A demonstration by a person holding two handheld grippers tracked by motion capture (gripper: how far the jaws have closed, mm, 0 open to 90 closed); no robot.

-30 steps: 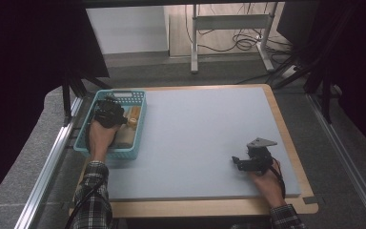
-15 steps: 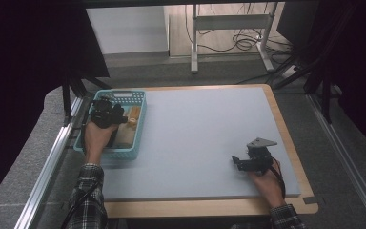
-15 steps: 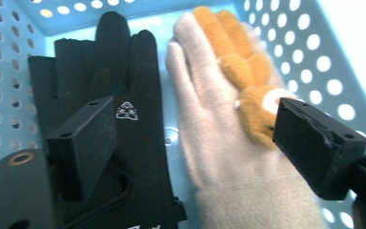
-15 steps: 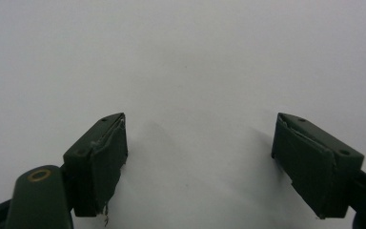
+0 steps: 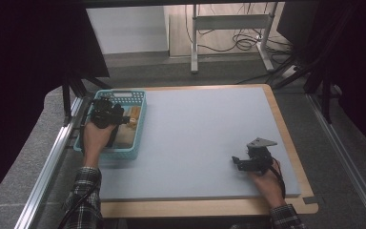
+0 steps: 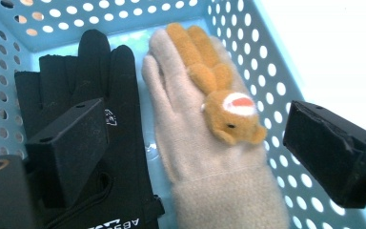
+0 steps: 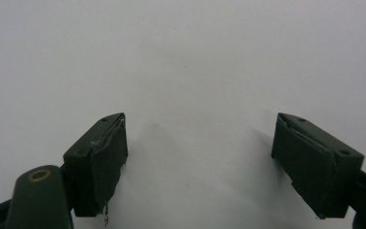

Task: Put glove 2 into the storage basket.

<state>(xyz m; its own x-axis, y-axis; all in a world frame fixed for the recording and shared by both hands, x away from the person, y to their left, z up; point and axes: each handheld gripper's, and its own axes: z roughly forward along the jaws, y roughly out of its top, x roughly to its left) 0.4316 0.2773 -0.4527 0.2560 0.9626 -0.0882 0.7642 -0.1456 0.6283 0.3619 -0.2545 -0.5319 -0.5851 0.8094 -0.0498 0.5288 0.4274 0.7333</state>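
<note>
Beige fleece glove with an orange plush animal on its back lies flat in the teal perforated basket, touching a black glove beside it; left gripper hovers over both, jaws just been opening, now wide, gripping nothing; right gripper on the pale blue mat, well apart, jaws wide, empty.

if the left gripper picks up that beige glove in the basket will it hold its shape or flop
The beige glove looks like soft fleece lying flat, so it would probably droop from wherever it's pinched. It likely weighs little. The plush animal on its back may pull that side down a bit. Fuzzy fabric should not slip between the open left gripper pads.
</note>
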